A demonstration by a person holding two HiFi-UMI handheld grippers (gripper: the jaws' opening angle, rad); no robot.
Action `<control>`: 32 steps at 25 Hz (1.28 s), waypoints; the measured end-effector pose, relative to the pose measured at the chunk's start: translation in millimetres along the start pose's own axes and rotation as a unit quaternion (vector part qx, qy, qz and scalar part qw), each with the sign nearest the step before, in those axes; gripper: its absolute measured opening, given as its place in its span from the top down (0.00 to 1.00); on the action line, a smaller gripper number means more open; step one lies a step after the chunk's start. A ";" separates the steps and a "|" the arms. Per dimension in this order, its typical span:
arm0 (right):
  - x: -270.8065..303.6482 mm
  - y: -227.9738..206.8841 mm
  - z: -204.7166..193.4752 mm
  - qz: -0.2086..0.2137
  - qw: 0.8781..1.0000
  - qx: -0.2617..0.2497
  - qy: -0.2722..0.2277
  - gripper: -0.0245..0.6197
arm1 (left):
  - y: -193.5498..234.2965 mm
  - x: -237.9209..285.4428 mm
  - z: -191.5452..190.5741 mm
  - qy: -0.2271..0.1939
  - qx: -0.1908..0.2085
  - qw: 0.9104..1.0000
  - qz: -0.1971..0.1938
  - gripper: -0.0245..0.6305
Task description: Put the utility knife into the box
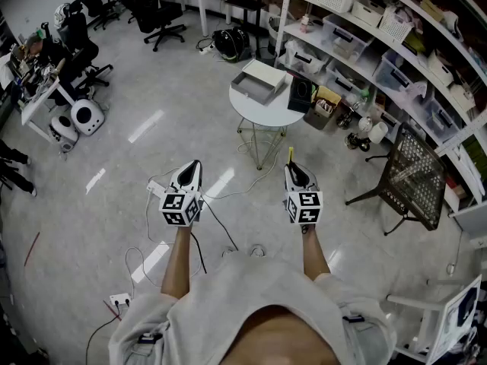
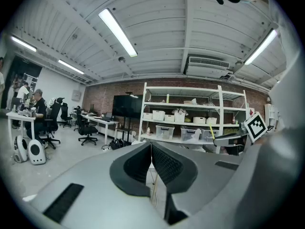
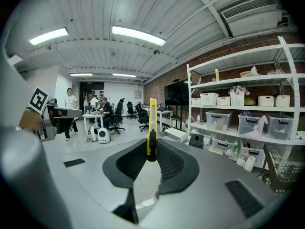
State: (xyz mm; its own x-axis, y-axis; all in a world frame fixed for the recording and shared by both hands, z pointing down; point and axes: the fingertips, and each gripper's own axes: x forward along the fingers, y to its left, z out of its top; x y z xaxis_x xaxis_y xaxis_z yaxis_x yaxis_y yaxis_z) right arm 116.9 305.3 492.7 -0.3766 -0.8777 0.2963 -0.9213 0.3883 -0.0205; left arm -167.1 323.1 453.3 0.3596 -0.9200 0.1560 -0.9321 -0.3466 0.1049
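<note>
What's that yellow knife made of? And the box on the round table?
The utility knife looks like shiny yellow plastic, with a black slider on it. The box looks like matte grey cardboard or plastic with flat, thin walls. It is too far away to tell which.

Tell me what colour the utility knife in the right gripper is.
Yellow utility knife with a black slider; best in the right gripper view.
</note>
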 end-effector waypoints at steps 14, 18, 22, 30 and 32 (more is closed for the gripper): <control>-3.4 -26.1 4.1 0.002 1.000 0.011 -0.015 0.83 | -22.6 17.4 0.8 -0.003 0.004 1.000 0.002 0.93; -4.6 -34.6 2.9 0.008 1.000 0.008 -0.018 0.83 | -34.1 23.3 -2.8 -0.004 0.004 1.000 0.002 0.93; -5.8 -40.6 -0.2 0.018 1.000 0.002 -0.019 0.83 | -47.1 29.7 -7.9 -0.002 0.005 1.000 0.004 0.93; -1.6 -46.0 -3.9 0.037 0.999 -0.013 -0.012 0.83 | -62.0 40.7 -21.0 0.005 -0.001 1.000 0.012 0.93; 1.9 -46.8 -5.2 0.042 0.999 -0.015 -0.007 0.83 | -63.9 43.3 -23.7 0.009 -0.002 1.000 0.014 0.93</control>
State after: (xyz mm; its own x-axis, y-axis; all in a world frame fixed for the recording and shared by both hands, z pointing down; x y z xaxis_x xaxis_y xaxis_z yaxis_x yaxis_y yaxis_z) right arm 159.8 287.0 499.1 -0.4543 -0.8451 0.2819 -0.8830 0.4690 -0.0171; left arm -91.0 309.7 476.7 0.3349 -0.9257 0.1759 -0.9414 -0.3207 0.1050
